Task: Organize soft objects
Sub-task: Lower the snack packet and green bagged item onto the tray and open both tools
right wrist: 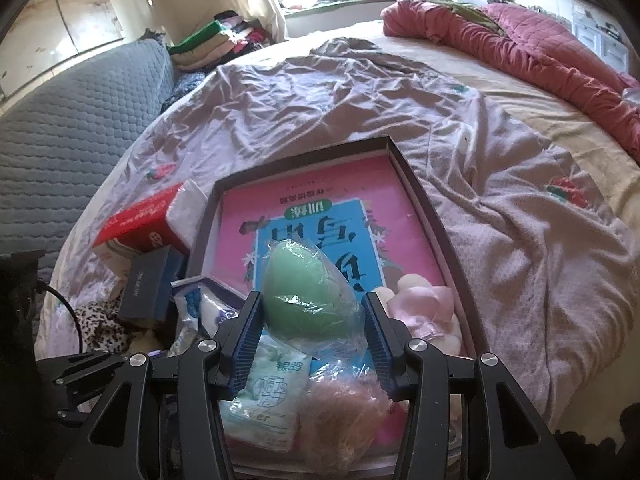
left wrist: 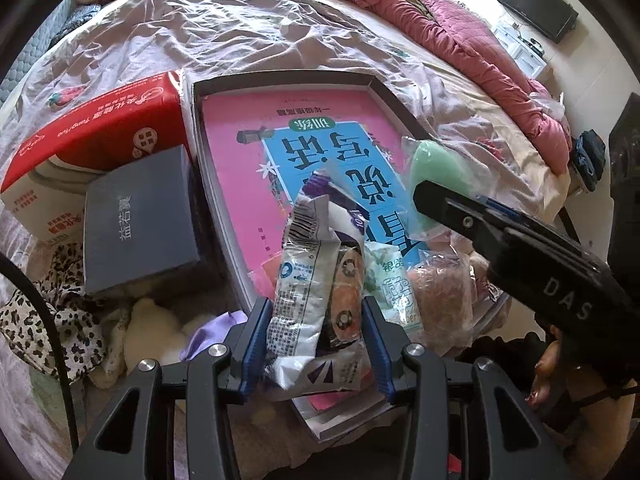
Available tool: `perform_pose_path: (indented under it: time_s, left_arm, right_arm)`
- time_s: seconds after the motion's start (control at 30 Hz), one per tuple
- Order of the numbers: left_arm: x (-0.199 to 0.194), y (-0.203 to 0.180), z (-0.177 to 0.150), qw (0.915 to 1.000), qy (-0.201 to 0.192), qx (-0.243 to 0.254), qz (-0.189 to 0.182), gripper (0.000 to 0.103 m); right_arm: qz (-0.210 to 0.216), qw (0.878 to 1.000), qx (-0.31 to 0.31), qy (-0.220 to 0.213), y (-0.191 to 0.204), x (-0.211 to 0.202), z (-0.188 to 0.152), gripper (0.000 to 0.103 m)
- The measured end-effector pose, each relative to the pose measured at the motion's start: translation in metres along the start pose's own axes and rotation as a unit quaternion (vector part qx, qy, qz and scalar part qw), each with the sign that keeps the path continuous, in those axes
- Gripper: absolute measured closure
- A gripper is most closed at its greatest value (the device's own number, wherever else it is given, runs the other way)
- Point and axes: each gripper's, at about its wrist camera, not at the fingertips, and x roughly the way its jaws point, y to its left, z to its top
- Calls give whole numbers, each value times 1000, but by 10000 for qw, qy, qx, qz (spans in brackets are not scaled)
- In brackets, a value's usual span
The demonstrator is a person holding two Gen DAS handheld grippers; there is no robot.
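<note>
Green egg-shaped sponge (right wrist: 304, 292), wrapped in crinkled clear plastic, looks smooth.

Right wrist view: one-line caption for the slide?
Right gripper holds a plastic-wrapped green sponge over a shallow box with a pink book on the bed.

The left gripper (left wrist: 316, 312) at lower centre has its jaws clamped; the right gripper (right wrist: 312, 332) likewise (both pitched downward).
</note>
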Motion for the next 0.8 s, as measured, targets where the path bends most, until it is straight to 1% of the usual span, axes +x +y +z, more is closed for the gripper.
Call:
perform_pose_path:
  time_s: [0.2,0.27,0.47,0.7,0.8]
  left_arm:
    - [2,-1,0,10000,13,-23,-55,58]
    - [3,-2,0,10000,39,-4,-88,58]
    - [2,-1,1,9999,37,-28,-100,58]
    - [4,1,1,9999,83,-45,-116,58]
    - [4,2,2,9999,76,-76,-109,58]
  right_arm:
    - [-76,9999,1,87,-5,8,-2,52]
    - [-18,9999,68,110,-6,11,-3,52]
    - [-76,9998,49,179,-4,21,-6,52]
    - [-257,9992,-32,294,-4,31,-8,51]
    - [-267,9992,-28,301,-4,33,-9,51]
